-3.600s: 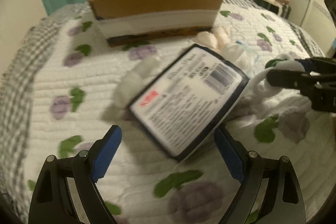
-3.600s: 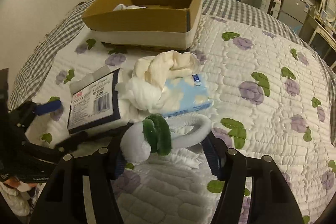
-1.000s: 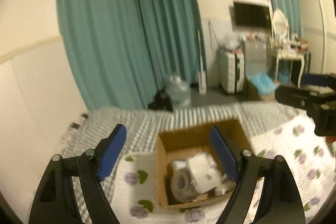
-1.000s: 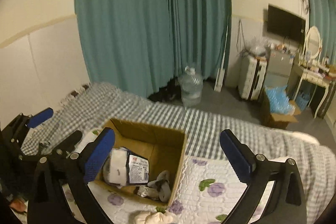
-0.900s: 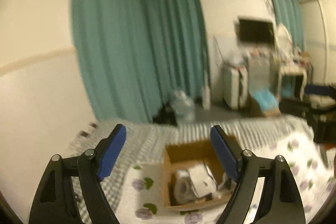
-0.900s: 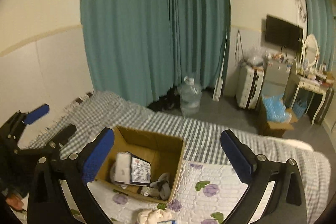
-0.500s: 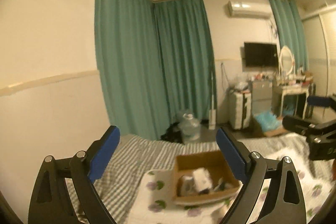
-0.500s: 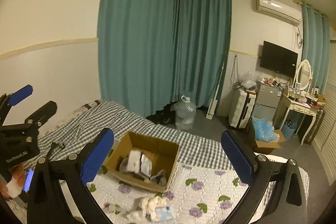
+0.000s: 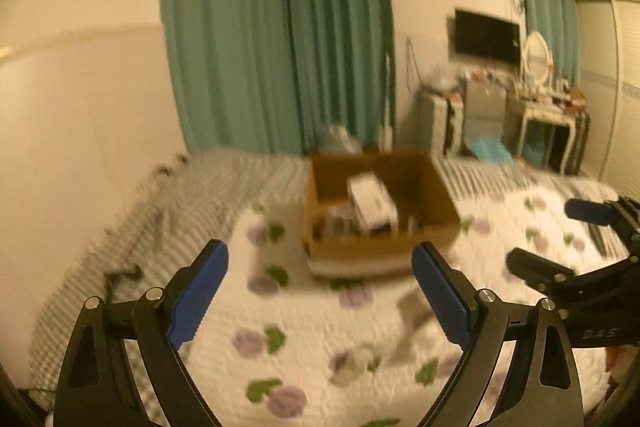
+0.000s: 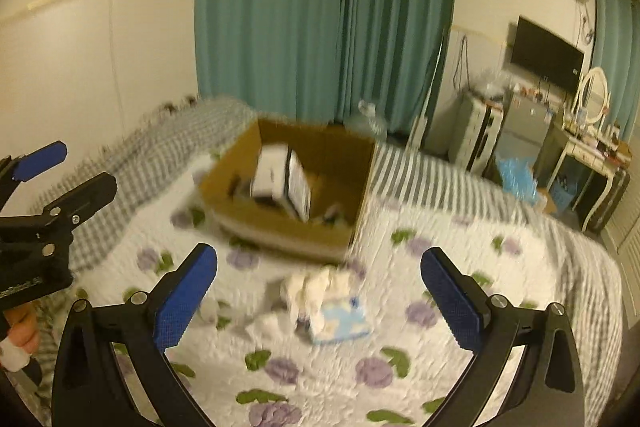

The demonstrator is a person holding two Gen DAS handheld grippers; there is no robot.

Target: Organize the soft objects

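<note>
Both claws stand wide apart with nothing between their blue pads: the left claw (image 9: pixel 320 291) and the right claw (image 10: pixel 318 293) hang above the bed (image 10: pixel 460 267), pointed toward the far cardboard box (image 10: pixel 288 187). Left jaws have just been opening, empty. Inside the box lie a white labelled package (image 10: pixel 282 183) and other items too blurred to name. On the floral quilt, just near of the box, sits a crumpled cream cloth (image 10: pixel 316 285) touching a light blue tissue pack (image 10: pixel 340 319). Teal curtains (image 10: pixel 320 11) hang behind.
</note>
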